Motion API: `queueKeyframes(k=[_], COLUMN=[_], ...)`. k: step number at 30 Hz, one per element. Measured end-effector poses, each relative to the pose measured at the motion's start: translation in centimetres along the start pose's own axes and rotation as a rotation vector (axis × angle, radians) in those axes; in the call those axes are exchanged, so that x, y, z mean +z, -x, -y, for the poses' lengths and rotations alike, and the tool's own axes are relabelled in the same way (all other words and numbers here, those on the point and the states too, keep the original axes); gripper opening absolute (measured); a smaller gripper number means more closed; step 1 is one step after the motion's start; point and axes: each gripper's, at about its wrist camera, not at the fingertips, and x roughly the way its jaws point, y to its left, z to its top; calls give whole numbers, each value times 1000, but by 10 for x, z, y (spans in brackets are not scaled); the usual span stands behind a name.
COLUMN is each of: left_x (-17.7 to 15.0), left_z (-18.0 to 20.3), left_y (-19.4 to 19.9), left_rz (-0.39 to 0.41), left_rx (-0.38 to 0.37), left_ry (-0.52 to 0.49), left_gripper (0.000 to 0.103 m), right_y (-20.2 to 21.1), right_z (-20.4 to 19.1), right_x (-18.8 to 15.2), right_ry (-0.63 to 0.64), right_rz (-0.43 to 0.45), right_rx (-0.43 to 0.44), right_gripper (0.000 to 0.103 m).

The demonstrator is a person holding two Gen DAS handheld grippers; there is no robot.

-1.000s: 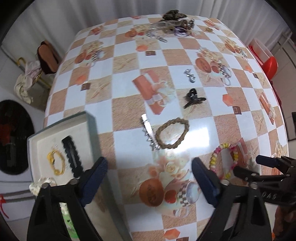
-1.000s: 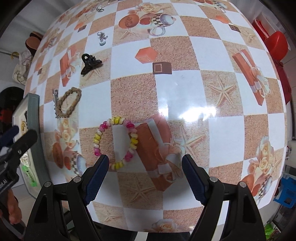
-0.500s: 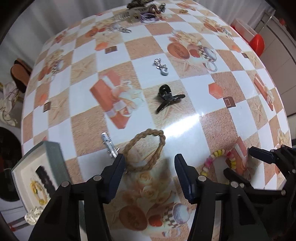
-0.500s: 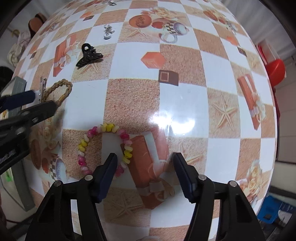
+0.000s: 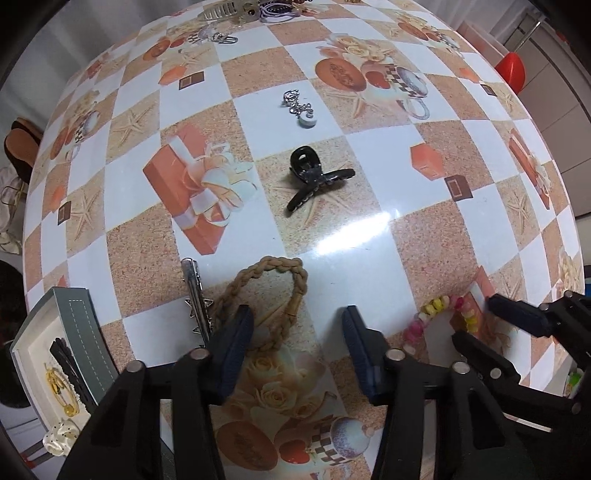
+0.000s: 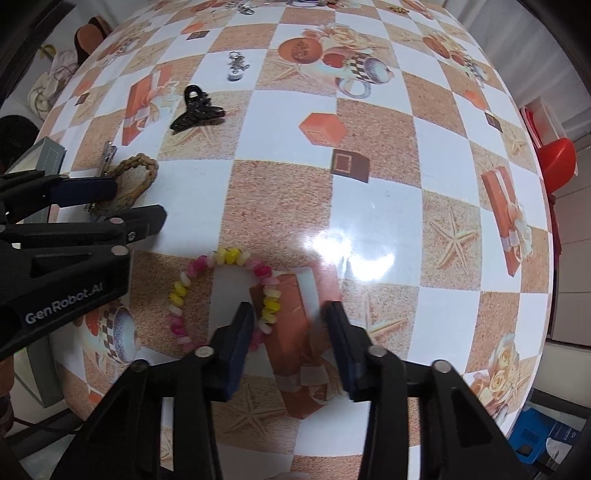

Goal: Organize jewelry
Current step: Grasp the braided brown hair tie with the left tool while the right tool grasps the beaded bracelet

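Near side of the braided bracelet [image 5: 271,295] is covered by the left gripper's [image 5: 297,343] left finger, so contact there cannot be judged. The tray [image 5: 79,328] at the table's left edge is cut off by the frame and the gripper body; inside it a yellow ring-shaped piece [image 5: 59,386] and a black clip [image 5: 68,360] show, details unclear. The heap of jewelry [image 5: 251,9] at the far edge is too distorted to sort out.

Left gripper — points down at the checked tablecloth [image 5: 369,236], jaws partly open and closing, the bracelet's near right portion between them; pads not visibly pressing it. A silver hair clip [image 5: 197,295] lies just beside the bracelet, on its left.

Right gripper [image 6: 290,339] — also pointing down, jaws partly open and closing. The right-hand run of the pink-and-yellow bead bracelet [image 6: 225,291] lies between them, close against the left pad; grip not confirmed.

Black claw clip [image 5: 314,177] and a small silver charm [image 5: 299,107] lie farther out, well apart from both grippers.
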Motion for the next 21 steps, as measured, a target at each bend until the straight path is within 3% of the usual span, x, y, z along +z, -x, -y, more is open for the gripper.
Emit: queueKeyframes(k=[1,2,3,4,14,21], left_x=[0,0,1,2,-9,-23], left_z=[1,2,3,1,-16,-25], left_y=[1,2,2,4,33,55], left_rz=[1,0,-1,-2,44,88], left_rx=[-1,-3,-6,-11,-113,-134], left_ry=[-1,-1,2,6,141,190], left_gripper=[39,29,16,11,11,11], right_y=[1,1,1,1,13,30], right_z=[-1,-2,-2,-2,33,48], right_x=[1,2,3,5,11,17], right_ry=[3,4,3,-2,-131,-173], right_rz=[0,0,-1,-3,-2,11], right_rx=[2,4,6,41,174,215], right_gripper=[28,25,15,9,9,9])
